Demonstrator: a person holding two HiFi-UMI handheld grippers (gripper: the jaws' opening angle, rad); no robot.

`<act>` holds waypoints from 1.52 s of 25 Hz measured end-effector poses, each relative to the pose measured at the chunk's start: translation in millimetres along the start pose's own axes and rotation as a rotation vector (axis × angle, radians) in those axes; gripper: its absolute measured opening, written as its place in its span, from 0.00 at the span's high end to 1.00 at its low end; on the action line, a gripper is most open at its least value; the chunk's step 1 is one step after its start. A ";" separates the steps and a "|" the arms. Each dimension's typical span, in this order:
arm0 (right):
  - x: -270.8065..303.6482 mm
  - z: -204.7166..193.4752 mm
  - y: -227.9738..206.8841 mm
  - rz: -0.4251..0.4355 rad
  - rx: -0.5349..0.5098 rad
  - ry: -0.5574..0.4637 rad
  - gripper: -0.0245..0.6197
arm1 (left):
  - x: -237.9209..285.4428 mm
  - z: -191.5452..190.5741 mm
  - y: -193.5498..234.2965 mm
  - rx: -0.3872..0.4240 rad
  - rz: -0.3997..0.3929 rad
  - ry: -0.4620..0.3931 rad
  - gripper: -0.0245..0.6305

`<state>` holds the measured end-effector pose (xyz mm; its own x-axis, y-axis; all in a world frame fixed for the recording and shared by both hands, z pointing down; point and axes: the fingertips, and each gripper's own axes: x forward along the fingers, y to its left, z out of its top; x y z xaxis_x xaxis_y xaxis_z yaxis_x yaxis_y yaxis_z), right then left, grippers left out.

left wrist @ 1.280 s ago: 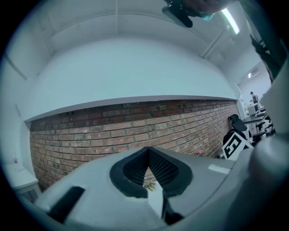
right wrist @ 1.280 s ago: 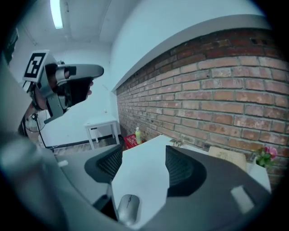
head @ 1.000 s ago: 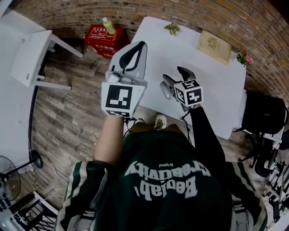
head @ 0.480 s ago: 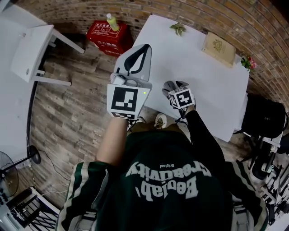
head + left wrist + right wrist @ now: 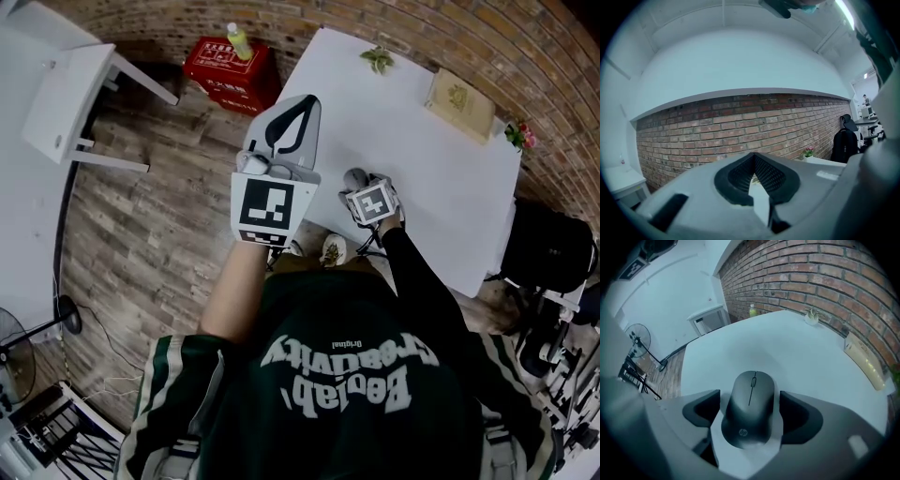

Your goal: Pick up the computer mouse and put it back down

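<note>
A dark grey computer mouse (image 5: 750,408) rests on the white table (image 5: 787,348) near its front edge. My right gripper (image 5: 750,412) points steeply down over it with one jaw on each side; the jaws are opening and narrow gaps show between the pads and the mouse. In the head view the right gripper (image 5: 366,183) and its marker cube cover most of the mouse. My left gripper (image 5: 298,108) hovers level by the table's left edge, its fingertips together with nothing in them. In the left gripper view the left gripper (image 5: 753,158) faces the brick wall.
On the table's far side lie a tan book (image 5: 461,101), a small plant (image 5: 379,60) and pink flowers (image 5: 518,134). A red crate (image 5: 230,64) with a bottle sits on the wood floor to the left, beside a white side table (image 5: 70,103). A black chair (image 5: 548,248) stands at right.
My right gripper came down toward the table's front edge and tilted steeply downward, and its marker cube now looks smaller. The left gripper has hardly moved.
</note>
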<state>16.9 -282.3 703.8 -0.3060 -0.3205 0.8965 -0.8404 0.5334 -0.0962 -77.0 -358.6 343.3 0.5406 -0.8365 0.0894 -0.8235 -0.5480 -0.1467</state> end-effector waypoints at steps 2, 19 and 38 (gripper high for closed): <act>1.8 -3.1 3.2 0.005 -0.009 0.012 0.32 | -0.2 -1.6 0.1 0.002 -0.001 0.000 0.96; -1.2 -0.4 -0.1 0.005 -0.062 0.028 0.49 | 1.6 0.4 -7.5 0.029 -0.018 0.001 0.96; -101.1 92.4 -50.7 -0.063 -0.025 -0.428 0.49 | 15.7 13.2 -11.5 -0.042 -0.023 -0.040 0.96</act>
<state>49.1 -349.3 578.1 -0.4165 -0.6461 0.6396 -0.8541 0.5191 -0.0318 -56.8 -365.4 333.5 0.5652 -0.8233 0.0529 -0.8169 -0.5674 -0.1032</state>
